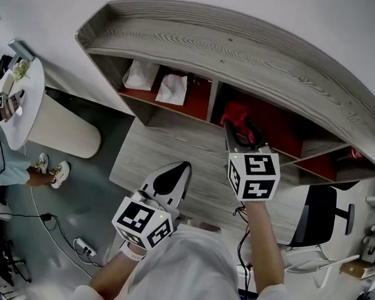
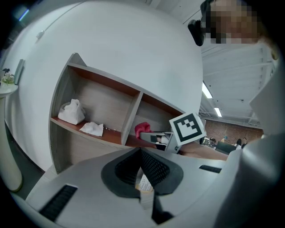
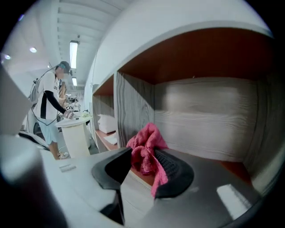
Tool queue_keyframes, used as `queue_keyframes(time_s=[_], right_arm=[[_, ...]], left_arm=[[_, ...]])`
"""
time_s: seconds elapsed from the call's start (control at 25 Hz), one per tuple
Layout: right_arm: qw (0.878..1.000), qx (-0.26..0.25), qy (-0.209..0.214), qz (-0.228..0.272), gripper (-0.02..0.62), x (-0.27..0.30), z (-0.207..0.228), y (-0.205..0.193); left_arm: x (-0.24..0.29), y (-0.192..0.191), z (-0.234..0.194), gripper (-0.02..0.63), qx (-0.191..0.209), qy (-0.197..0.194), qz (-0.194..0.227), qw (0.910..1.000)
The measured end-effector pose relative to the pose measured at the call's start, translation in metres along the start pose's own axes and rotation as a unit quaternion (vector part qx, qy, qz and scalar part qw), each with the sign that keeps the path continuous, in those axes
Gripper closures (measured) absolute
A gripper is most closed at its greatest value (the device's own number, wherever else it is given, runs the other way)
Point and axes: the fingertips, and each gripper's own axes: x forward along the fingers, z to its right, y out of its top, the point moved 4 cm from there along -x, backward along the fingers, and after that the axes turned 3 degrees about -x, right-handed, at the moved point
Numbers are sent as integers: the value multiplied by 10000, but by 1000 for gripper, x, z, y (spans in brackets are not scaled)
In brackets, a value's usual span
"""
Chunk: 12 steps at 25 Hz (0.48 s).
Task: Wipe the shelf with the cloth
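The shelf (image 1: 199, 49) is a grey wood unit with red boards inside. My right gripper (image 1: 239, 129) reaches into its middle compartment, shut on a pink-red cloth (image 1: 234, 112). In the right gripper view the cloth (image 3: 144, 144) bunches between the jaws of the right gripper (image 3: 143, 162), just above the red shelf board (image 3: 234, 168) and next to the left divider (image 3: 133, 111). My left gripper (image 1: 184, 170) hangs lower, in front of the unit's grey front panel, shut with nothing in it. In the left gripper view the left gripper (image 2: 141, 162) points at the shelf (image 2: 111, 133), and the cloth (image 2: 142, 130) shows there.
The left compartment holds a white bag (image 1: 140, 75) and a crumpled white cloth (image 1: 172, 88). A round white table (image 1: 23, 106) with a person (image 1: 5, 168) beside it stands at the left. An office chair (image 1: 322, 216) is at the right, a power strip (image 1: 82, 246) on the floor.
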Motion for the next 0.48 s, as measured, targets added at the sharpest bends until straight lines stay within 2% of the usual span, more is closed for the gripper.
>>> queue_keyframes(time_s=[0.32,0.48], right_arm=[[9944,-232,-178,1014,433,-79,4,20],[9903,-507,-239,1275,434,-125,8,20]], left_arm=[[-2,9,10,600,144,-49,122,9998],[-4,14,18,600,261,-129,217,9993]])
